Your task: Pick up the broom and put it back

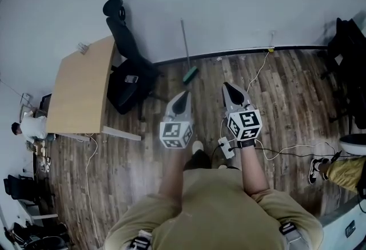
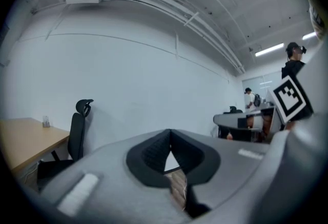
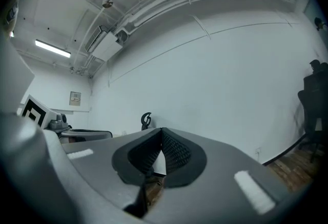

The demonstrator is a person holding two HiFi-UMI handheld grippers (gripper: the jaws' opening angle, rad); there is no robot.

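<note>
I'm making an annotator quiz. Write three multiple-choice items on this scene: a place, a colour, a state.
1. Where is the broom? A. leaning on the wall B. on the table C. flat on the floor
2. The broom's head is: A. red B. green C. yellow
3. The left tool and right tool are: A. shut, empty B. wide open C. shut on the broom
Answers: 1 A, its handle rests against the wall; 2 B, the bristle end is green; 3 A, each pair of tips meets with nothing between.
</note>
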